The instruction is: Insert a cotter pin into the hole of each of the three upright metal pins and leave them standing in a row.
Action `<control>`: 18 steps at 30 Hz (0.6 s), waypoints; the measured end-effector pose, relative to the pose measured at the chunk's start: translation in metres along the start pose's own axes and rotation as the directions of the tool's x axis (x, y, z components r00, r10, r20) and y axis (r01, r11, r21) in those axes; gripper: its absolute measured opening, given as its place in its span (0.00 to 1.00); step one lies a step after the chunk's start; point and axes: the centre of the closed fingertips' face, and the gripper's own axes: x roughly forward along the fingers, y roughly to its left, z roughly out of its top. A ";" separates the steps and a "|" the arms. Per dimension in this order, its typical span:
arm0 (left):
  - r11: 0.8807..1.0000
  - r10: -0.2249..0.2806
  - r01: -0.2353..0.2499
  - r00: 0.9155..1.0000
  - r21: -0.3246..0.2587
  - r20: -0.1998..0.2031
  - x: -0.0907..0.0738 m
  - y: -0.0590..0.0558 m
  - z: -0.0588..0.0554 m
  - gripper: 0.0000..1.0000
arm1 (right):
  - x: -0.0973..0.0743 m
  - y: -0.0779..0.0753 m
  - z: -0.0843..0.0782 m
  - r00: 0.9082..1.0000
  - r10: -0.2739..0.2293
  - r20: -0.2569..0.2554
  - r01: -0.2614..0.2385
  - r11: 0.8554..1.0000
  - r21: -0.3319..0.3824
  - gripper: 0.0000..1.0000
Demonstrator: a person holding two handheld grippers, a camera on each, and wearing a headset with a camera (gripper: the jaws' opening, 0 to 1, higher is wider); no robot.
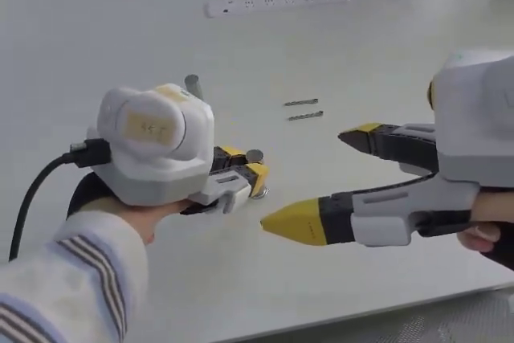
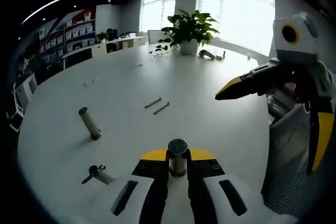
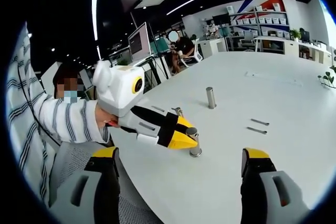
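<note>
The left gripper [image 2: 177, 165] grips one upright metal pin [image 2: 177, 151] in its jaws, while the right gripper [image 1: 303, 178], jaws open and empty, is nearer the cotter pins [image 1: 305, 116] lying flat on the surface ahead.

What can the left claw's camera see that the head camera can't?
The left gripper view adds a metal pin with a cotter pin through it, plus bright windows. The head view adds a striped sleeve. Both show the open right claw, two loose cotter pins, one bare pin standing, and another pin gripped by the left claw.
</note>
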 end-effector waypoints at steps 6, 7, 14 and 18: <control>1.000 0.000 0.000 1.000 0.003 0.000 0.000 -0.002 -0.001 0.09 | 0.001 0.000 -0.002 1.000 0.002 -0.004 -0.002 1.000 0.002 0.96; 1.000 -0.005 0.005 1.000 0.000 -0.009 0.001 -0.003 -0.003 0.09 | 0.001 0.000 -0.002 1.000 0.002 -0.005 -0.002 1.000 0.002 0.96; 1.000 0.012 -0.012 1.000 0.009 -0.007 0.000 -0.002 -0.005 0.09 | 0.002 0.001 -0.004 1.000 0.006 -0.010 -0.006 1.000 -0.008 0.95; 1.000 0.019 -0.019 1.000 0.011 -0.007 0.000 -0.002 -0.006 0.09 | 0.002 0.001 -0.004 1.000 0.008 -0.008 -0.008 1.000 -0.008 0.95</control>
